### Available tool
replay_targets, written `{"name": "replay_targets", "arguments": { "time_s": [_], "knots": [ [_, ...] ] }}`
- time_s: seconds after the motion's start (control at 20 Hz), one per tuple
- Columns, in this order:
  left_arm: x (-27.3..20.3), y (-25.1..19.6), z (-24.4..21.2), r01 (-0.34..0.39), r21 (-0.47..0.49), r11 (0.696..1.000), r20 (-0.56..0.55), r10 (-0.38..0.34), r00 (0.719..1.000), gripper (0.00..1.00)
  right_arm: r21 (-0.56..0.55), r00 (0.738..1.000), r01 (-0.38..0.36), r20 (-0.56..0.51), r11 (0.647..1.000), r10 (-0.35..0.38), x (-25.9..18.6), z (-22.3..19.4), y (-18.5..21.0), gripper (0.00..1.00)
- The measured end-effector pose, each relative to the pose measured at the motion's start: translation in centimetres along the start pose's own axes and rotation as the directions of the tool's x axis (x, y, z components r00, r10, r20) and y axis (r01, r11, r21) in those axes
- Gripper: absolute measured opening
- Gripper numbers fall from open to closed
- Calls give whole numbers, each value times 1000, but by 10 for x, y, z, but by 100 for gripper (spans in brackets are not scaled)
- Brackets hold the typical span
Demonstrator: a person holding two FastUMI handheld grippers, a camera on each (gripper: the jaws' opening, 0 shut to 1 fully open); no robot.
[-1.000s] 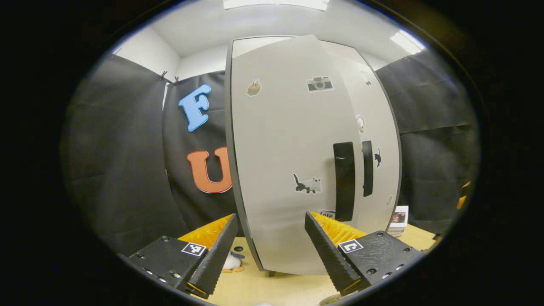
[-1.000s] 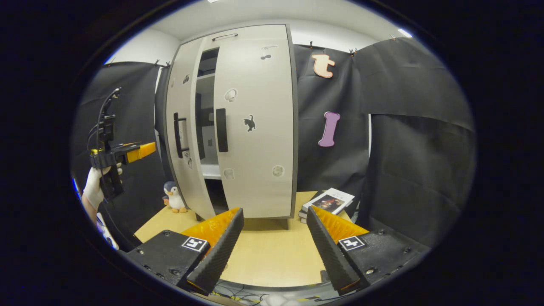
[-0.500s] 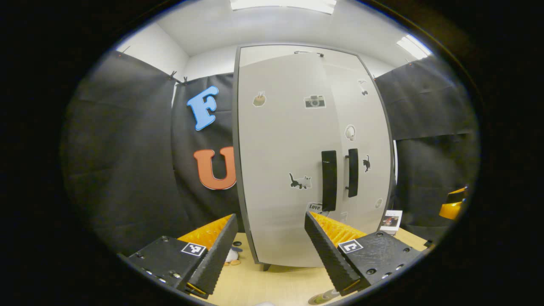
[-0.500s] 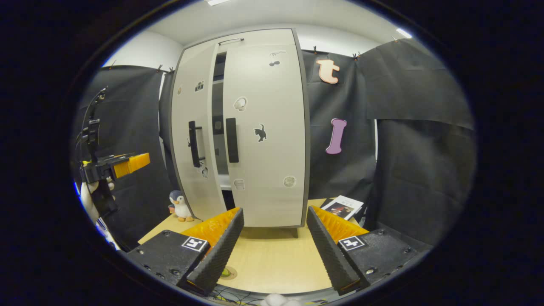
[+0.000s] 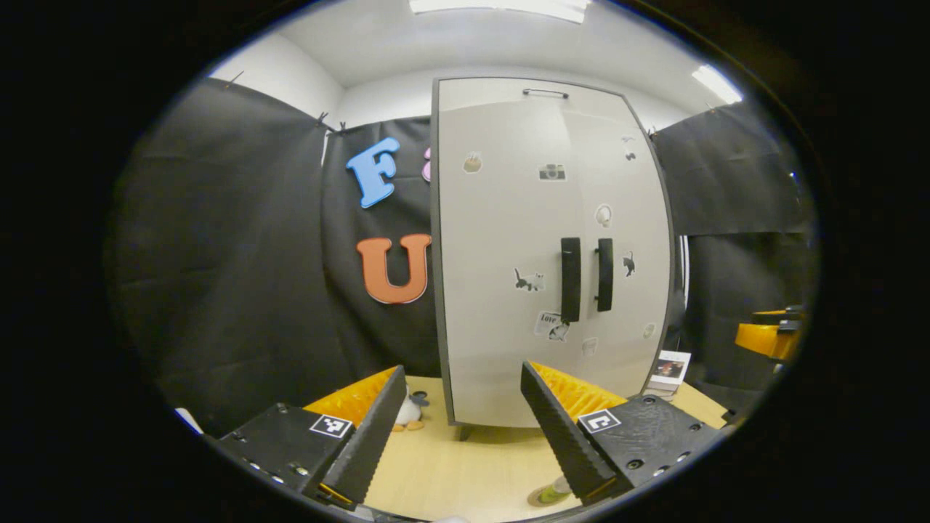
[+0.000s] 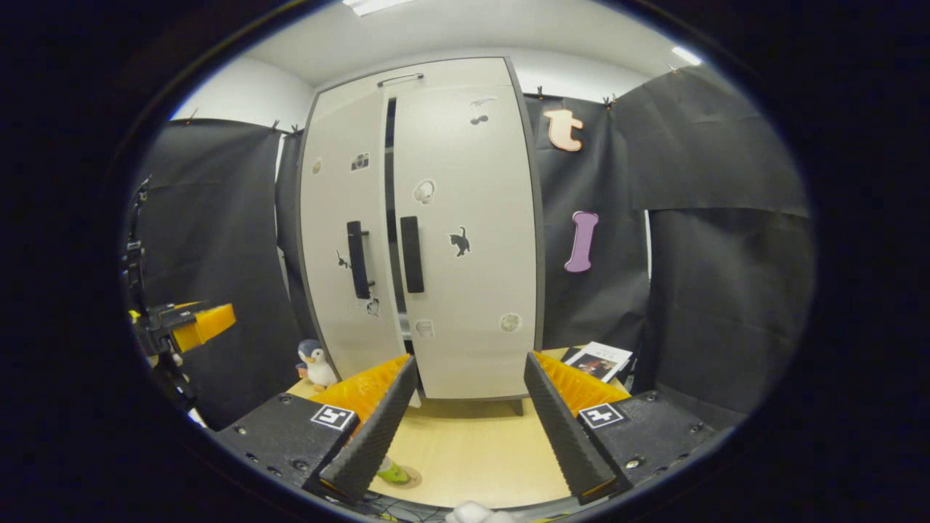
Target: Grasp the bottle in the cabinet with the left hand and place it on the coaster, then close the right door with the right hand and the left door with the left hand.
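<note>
So both tools are hanging back from the cabinet (image 5: 552,247) with nothing in them. The left tool (image 5: 458,428) has its jaws spread wide over the worktop (image 5: 465,472), and the right tool (image 6: 465,428) is spread wide too, empty as well. In the right gripper view you can also spot the left tool off at the left edge, well away from the cabinet.

The cabinet is pale grey, standing on the wooden worktop against the black cloth wall. From the left gripper view the left door (image 5: 501,247) and the right door (image 5: 632,240) look flush, with the two dark handles (image 5: 570,280) just beside each other. In the right gripper view there's a thin dark gap between the doors, so the left one looks not quite shut. Both doors have little stickers on them, a cat, a camera and so on.

The bottle (image 6: 392,472) is out of the cabinet, sitting on the coaster (image 6: 407,478) on the worktop right in front. You just catch its greenish bottom end past the right tool's left finger, and the same bit peeks out in the left gripper view.

Other stuff: a toy penguin (image 6: 317,363) by the cabinet's left foot and a stack of books (image 6: 599,361) to its right
</note>
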State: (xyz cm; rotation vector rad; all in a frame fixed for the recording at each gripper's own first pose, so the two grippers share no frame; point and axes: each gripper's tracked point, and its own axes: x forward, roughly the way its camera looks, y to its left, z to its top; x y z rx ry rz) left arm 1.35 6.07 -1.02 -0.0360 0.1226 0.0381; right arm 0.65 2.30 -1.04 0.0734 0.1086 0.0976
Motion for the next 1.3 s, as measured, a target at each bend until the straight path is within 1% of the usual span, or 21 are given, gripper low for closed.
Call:
{"name": "replay_targets", "arguments": {
  "time_s": [0.05, 0.1, 0.25, 0.5, 1.0, 1.3],
  "knots": [
    [-5, 4, -4, -14, 0, 1000, 0, 14, 1000, 96, -3, 1000, 1, 6, 1000, -1, 1, 0, 3, 97],
    [-10, 5, -8, -20, -1, 1000, -3, 20, 1000, 97, -7, 1000, -1, 4, 1000, 1, 2, -3, 6, 97],
    [-20, 2, -22, -5, -10, 1000, -26, 5, 1000, 97, -10, 1000, 1, -4, 1000, -1, 3, -10, 16, 98],
    [-24, 7, -27, -6, 41, 999, -29, 7, 1000, 98, -29, 1000, 5, -3, 1000, -5, 2, -16, 27, 98],
    [-21, -12, -25, 61, 34, 998, -18, -61, 998, 98, -46, 999, 54, 10, 997, -54, -7, -18, 22, 98],
    [-21, -17, -21, 90, 38, 995, -16, -89, 996, 98, -52, 998, 64, 23, 997, -63, -11, -15, 22, 98]
  ]
}}
